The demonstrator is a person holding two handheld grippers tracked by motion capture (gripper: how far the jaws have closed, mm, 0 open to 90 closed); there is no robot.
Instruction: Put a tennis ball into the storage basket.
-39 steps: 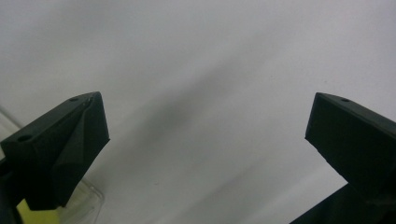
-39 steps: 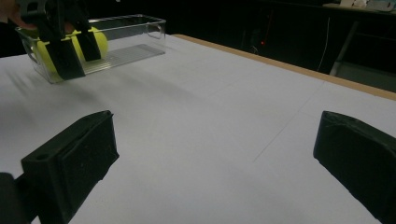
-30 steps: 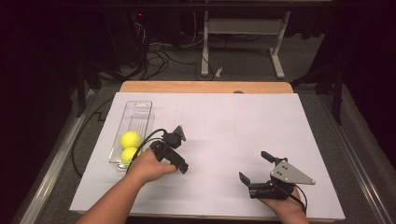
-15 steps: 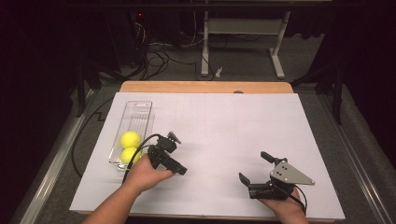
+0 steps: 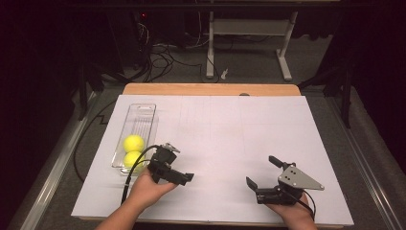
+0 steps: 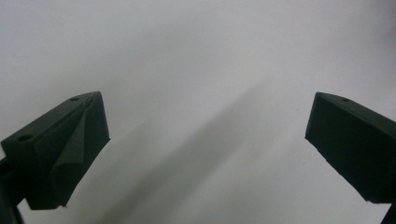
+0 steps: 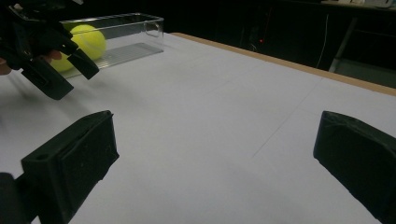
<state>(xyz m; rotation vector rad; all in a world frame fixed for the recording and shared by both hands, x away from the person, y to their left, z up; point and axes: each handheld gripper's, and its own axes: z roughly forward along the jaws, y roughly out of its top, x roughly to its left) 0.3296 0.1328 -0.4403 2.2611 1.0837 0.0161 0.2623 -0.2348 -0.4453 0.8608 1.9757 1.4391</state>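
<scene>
A white-covered desk (image 5: 220, 143) carries one clear plastic tray (image 5: 143, 112) near its left edge, running lengthwise toward the far side. Two yellow balls (image 5: 133, 143) sit in the tray's near end, one just behind the other and touching or nearly so; the nearer ball (image 5: 131, 158) is partly hidden by a black cable (image 5: 128, 178). In the right gripper view the same tray (image 7: 140, 32) shows at upper left with a yellow ball (image 7: 91, 39) inside.

Just right of the tray's near end, the person's left hand (image 5: 148, 187) holds the left gripper (image 5: 184, 178), tilted down over the sheet toward the near edge. Its own view shows two black jaws spread wide apart over bare white paper (image 6: 201, 93), with nothing between them.

Toward the near right corner, the right hand (image 5: 292, 213) holds the right gripper (image 5: 262, 171), one grey three-cornered plate (image 5: 298, 178) on top. Its two jaws stand wide apart and released, empty, above the sheet and well apart from the tray. The right gripper view also catches the left gripper (image 7: 44, 51) at upper left, in front of the tray.

Beyond the far edge, a strip of bare wood (image 5: 210, 89) shows, then dark floor with one white table frame (image 5: 249, 33).
</scene>
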